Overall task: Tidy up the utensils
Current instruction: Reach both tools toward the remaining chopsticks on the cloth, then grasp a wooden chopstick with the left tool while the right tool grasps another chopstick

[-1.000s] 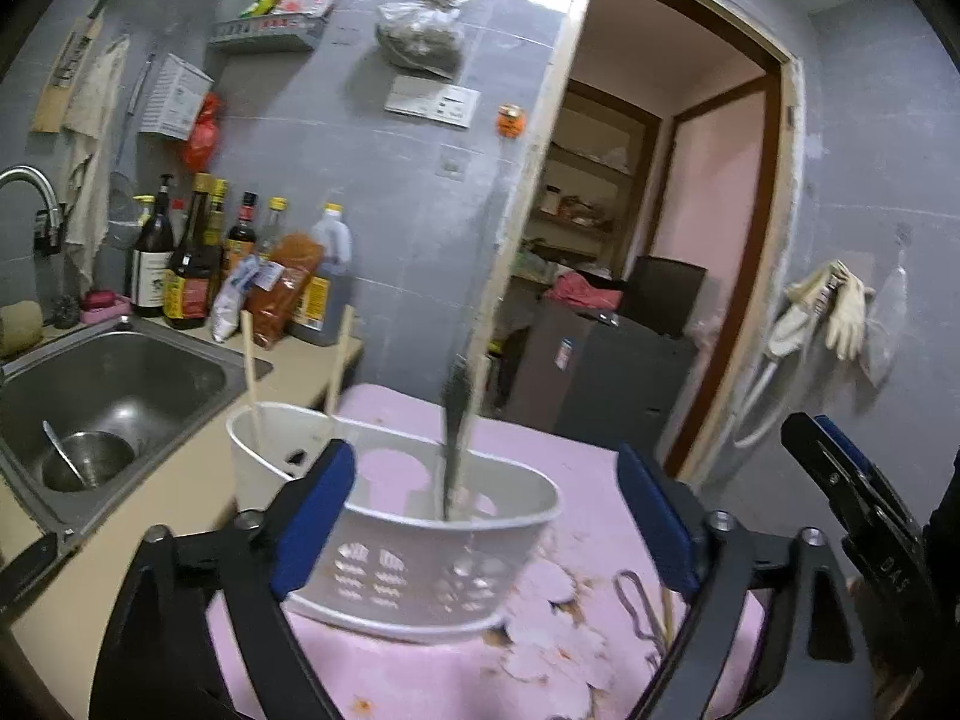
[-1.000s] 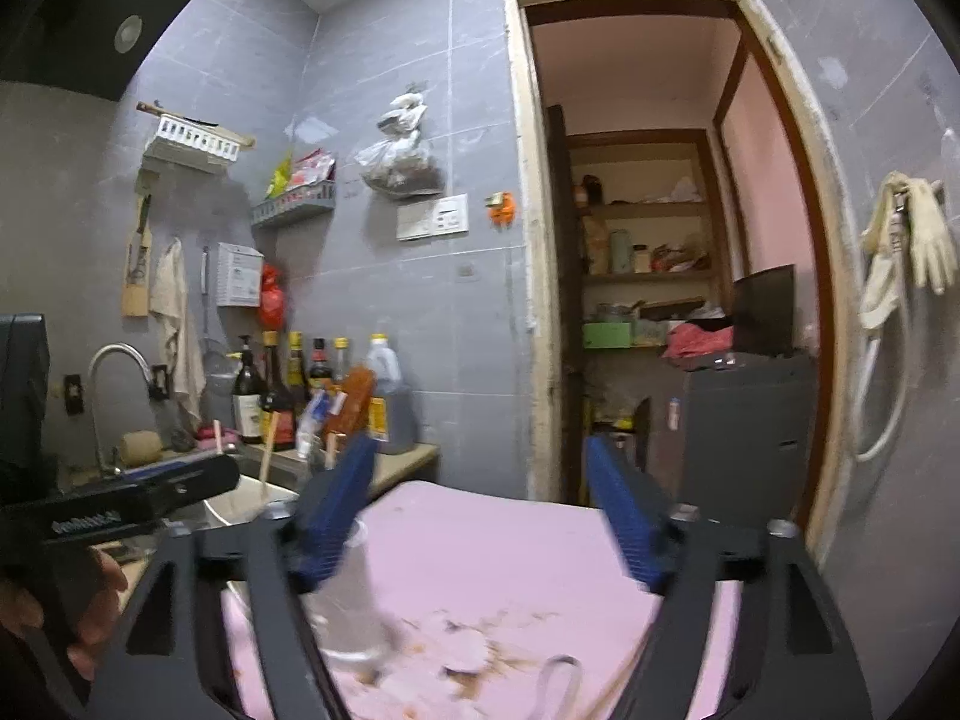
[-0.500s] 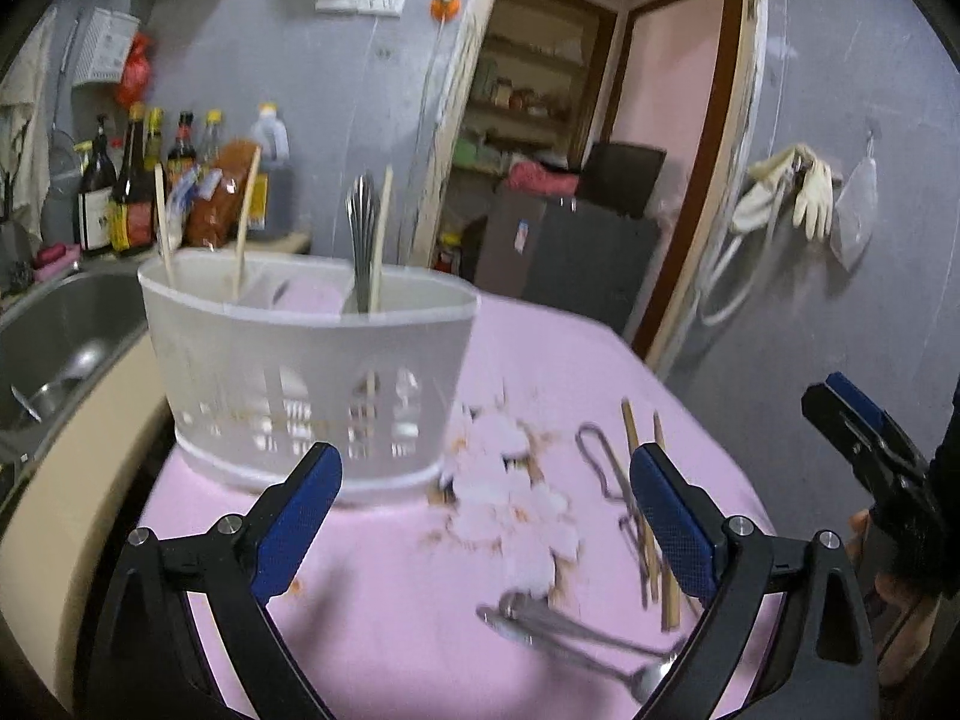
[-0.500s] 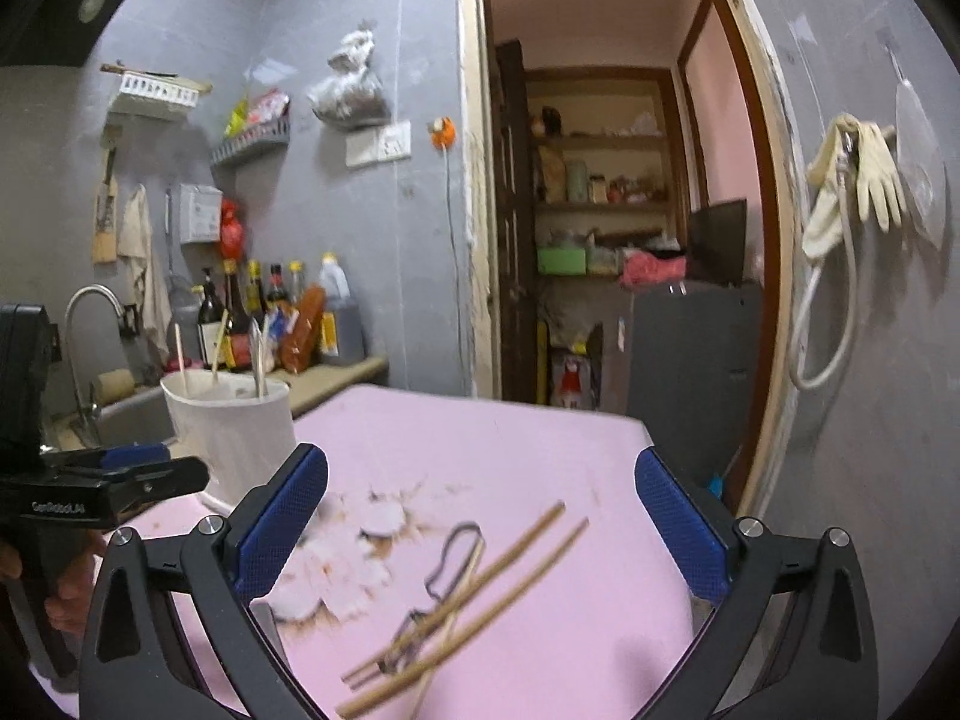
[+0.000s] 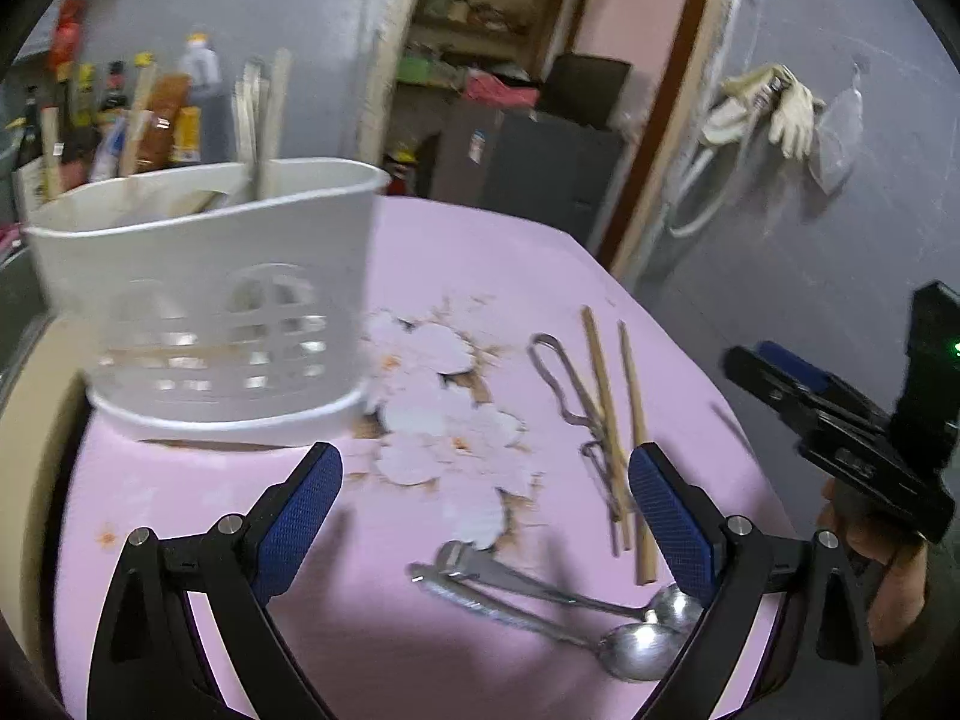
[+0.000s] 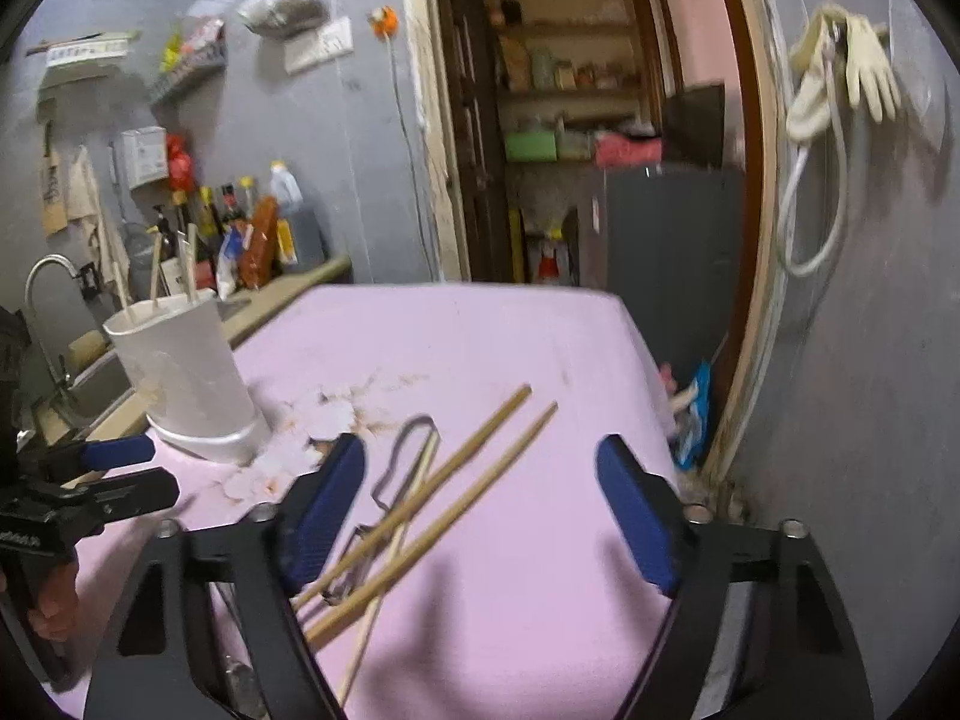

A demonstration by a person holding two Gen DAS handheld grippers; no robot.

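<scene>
Chopsticks (image 6: 456, 486): two pale wooden sticks lying loose on the pink desk (image 6: 480, 336), roughly parallel, crossed over a bent wire utensil (image 6: 399, 462). Likely light, stiff, round and prone to roll; thin against the cloth, so little edge to pinch. Best hold, I judge, is mid-length with both sticks taken together, away from where the wire lies tangled under them.

Spoons (image 5: 576, 618): two metal ones side by side at the near edge, bowls toward the right. Smooth and probably slippery; the flat handles (image 5: 474, 570) look like the better place to grip.

Caddy (image 5: 210, 276): white slotted plastic, upright at the left of the desk, already holding a few sticks and a metal piece. Light, so it may slide if bumped.

Left tool (image 5: 483, 516): released, jaws wide, empty, hanging over the flower print between caddy and chopsticks.

Right tool (image 6: 480, 516): jaws closing but not yet pressing, chopstick ends between them, nothing gripped.

Beyond: sink (image 6: 90, 384), bottles (image 6: 240, 228), doorway.
</scene>
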